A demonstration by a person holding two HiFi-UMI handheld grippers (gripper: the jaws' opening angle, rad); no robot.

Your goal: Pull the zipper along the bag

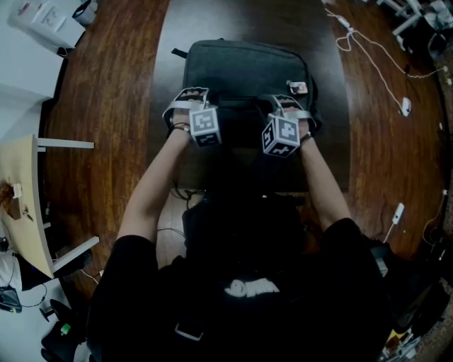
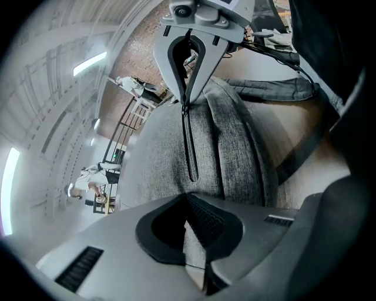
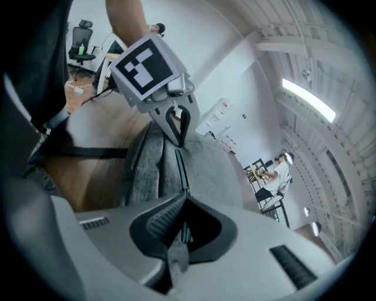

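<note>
A dark grey bag (image 1: 248,63) lies flat on the wooden table (image 1: 106,92). Both grippers sit at its near edge and point at each other along the zipper (image 2: 189,147). My left gripper (image 2: 188,203) is shut on a fold of the bag's grey fabric, just short of the zipper's end. My right gripper (image 3: 183,203) is shut on the zipper pull, with the zipper line (image 3: 179,167) running into its jaws. Each gripper shows in the other's view: the right gripper (image 2: 187,103) and the left gripper (image 3: 178,138). In the head view the left gripper (image 1: 212,106) and right gripper (image 1: 272,106) stand close together.
A white cable (image 1: 368,63) with a plug trails over the table's right side. A white box (image 1: 46,21) stands at the far left corner and a chair (image 1: 28,205) at the left. The bag's strap (image 2: 276,88) lies on the table beside it.
</note>
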